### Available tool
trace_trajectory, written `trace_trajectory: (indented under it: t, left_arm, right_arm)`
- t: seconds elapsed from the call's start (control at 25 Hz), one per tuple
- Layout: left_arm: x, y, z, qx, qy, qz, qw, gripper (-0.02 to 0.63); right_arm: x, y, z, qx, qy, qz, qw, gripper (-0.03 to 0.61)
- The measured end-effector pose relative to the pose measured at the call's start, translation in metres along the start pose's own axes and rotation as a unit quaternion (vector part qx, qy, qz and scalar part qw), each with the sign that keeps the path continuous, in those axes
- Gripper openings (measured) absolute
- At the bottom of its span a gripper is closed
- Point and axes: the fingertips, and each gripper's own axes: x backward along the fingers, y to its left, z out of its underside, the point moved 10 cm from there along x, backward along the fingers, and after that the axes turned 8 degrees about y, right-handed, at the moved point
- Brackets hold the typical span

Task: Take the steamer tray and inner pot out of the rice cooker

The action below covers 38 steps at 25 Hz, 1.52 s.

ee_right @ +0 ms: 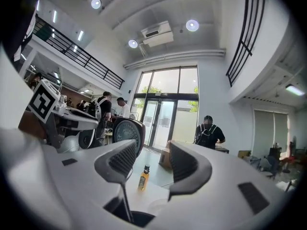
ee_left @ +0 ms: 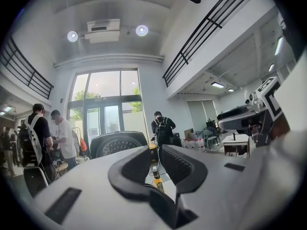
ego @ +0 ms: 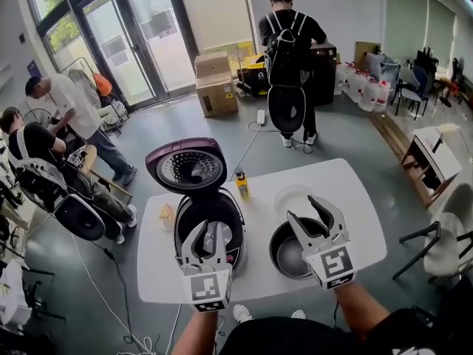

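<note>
The inner pot (ego: 284, 254) sits on the table (ego: 355, 198), right of the open rice cooker (ego: 194, 211), with the pale steamer tray (ego: 290, 197) just behind it. The left gripper (ego: 211, 228) has its jaws narrowly apart and the right gripper (ego: 303, 207) has them wider; both are empty.

Inner pot (ego: 276, 253) right of rice cooker (ego: 211, 202)

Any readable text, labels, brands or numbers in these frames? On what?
Nothing reads as words or numbers.
Yellow bottle: label too small.
Cardboard boxes: print too small.
Door notices: blurred.
Cubes on left gripper and right gripper: square marker patterns only, no lettering.
</note>
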Motion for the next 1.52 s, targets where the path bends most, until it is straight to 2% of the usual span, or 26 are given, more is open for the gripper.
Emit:
trace_trajectory:
  t: [0.08,0.16,0.24,0.28,0.44,0.68,1.0,1.52]
  left_arm:
    - [0.000,0.004,0.004,-0.002,0.004,-0.009,0.9999,0.005]
    - [-0.001,0.008,0.007,0.001,0.007,-0.010,0.9999,-0.006]
    - [-0.002,0.013,0.008,0.008,0.009,-0.007,0.9999,-0.006]
    - [-0.003,0.016,0.009,0.011,0.011,-0.006,0.9999,-0.006]
    - [-0.004,0.023,0.014,0.014,0.025,-0.007,0.9996,-0.005]
    - [-0.001,0.037,0.023,0.033,0.024,-0.005,0.9992,-0.005]
    - [0.002,0.047,0.027,0.034,0.036,-0.015,0.9986,-0.005]
    - [0.006,0.052,0.023,0.029,0.033,-0.018,0.9989,-0.005]
  right_arm:
    - [-0.005,0.003,-0.003,0.001,-0.006,-0.005,1.000,0.174]
    - [-0.009,0.005,-0.004,0.002,-0.010,-0.006,1.000,0.151]
    - [-0.012,0.007,-0.004,0.002,-0.017,-0.001,1.000,0.036]
    - [-0.014,0.008,-0.004,0.001,-0.019,0.000,1.000,0.001]
    - [-0.025,0.015,-0.004,0.003,-0.015,-0.005,1.000,-0.002]
    - [-0.038,0.029,-0.009,0.012,-0.012,-0.012,1.000,-0.002]
    - [-0.047,0.040,-0.015,0.014,-0.012,-0.019,1.000,-0.002]
    - [-0.051,0.040,-0.018,-0.003,-0.011,-0.023,1.000,-0.002]
